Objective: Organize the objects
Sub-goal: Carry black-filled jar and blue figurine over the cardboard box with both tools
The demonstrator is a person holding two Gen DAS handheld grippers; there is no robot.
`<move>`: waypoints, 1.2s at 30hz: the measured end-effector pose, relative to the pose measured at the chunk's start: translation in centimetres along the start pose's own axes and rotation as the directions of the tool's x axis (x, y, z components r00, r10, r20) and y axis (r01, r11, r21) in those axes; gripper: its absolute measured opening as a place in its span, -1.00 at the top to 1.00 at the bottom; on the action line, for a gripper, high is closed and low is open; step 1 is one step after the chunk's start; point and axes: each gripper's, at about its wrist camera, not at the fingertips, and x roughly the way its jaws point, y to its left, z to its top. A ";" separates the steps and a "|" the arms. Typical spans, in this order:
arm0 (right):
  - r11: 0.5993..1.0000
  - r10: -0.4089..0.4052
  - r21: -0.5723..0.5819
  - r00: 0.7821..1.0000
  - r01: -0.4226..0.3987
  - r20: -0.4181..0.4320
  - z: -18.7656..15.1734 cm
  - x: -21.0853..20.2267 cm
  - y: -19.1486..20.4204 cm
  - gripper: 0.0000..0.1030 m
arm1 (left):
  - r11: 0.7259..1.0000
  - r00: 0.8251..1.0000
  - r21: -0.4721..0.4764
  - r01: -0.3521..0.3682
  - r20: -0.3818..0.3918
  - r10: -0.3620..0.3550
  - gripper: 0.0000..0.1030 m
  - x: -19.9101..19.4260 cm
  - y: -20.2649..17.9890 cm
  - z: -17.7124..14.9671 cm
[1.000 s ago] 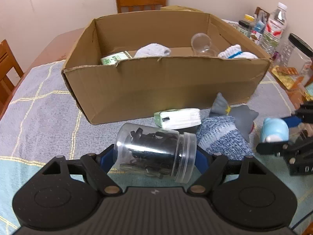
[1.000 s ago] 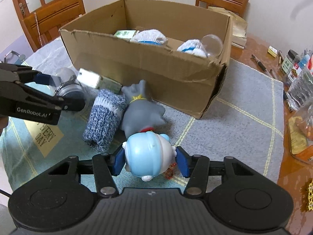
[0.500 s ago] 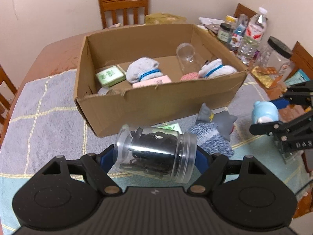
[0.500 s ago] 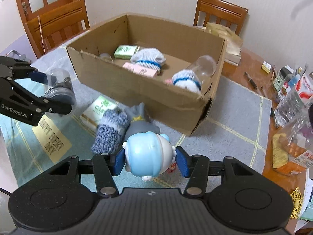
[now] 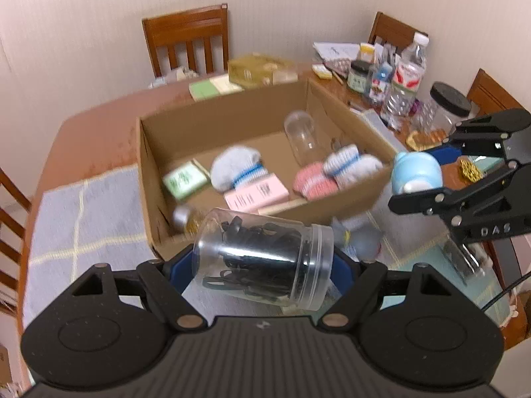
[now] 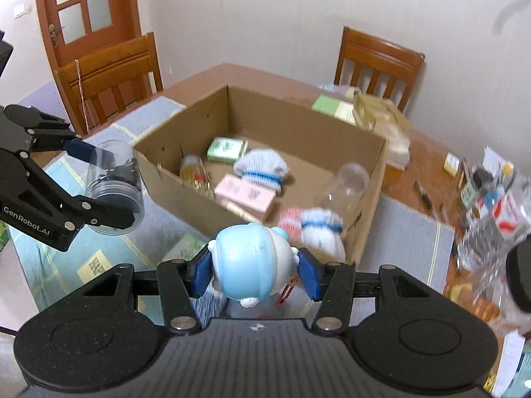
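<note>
A: Where does the open brown cardboard box (image 5: 229,126) lie from the two tools?

B: Ahead and below both. The left gripper (image 5: 262,262) is clamped on a clear plastic jar full of black clips (image 5: 265,258), which lies sideways across the jaws, lid end to the right. It hangs just over the box's near wall, at its left corner. The right gripper (image 6: 254,272) is closed on a pale blue and white round toy figure (image 6: 254,262), and in its own view sits above the near right corner.

A: Which one is closer to dropping in?

B: I'd judge about equal; each needs a short push forward past the near wall. The jar's long axis runs along that wall, so it should clear.

A: What differs from a second ago?

B: Both tools have risen. The box interior, with its rolled socks (image 5: 235,167) and pink carton (image 5: 255,194), was mostly hidden behind the wall; now it shows from above. The grips look unchanged.
</note>
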 end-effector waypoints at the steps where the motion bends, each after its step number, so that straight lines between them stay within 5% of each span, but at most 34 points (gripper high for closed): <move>1: 1.000 -0.001 -0.004 1.000 0.001 0.007 0.4 0.0 0.0 -0.13 | 1.000 1.000 0.002 -0.004 0.013 0.004 -0.56 -0.1 0.2 0.5; 16: 0.999 -0.006 -0.031 0.998 0.008 0.066 5.9 2.8 -0.9 -0.15 | 0.998 0.994 0.036 -0.052 0.094 0.048 -0.56 2.4 1.9 7.9; 20: 1.000 -0.007 0.001 0.997 0.007 0.081 6.2 3.3 -1.3 -0.64 | 0.997 0.995 0.047 -0.056 0.090 0.052 -0.56 3.7 1.8 9.2; 36: 0.998 -0.033 0.060 0.999 0.031 0.043 4.2 2.8 -2.7 -0.76 | 0.994 0.999 0.113 -0.001 0.042 -0.004 -0.56 9.2 0.0 12.8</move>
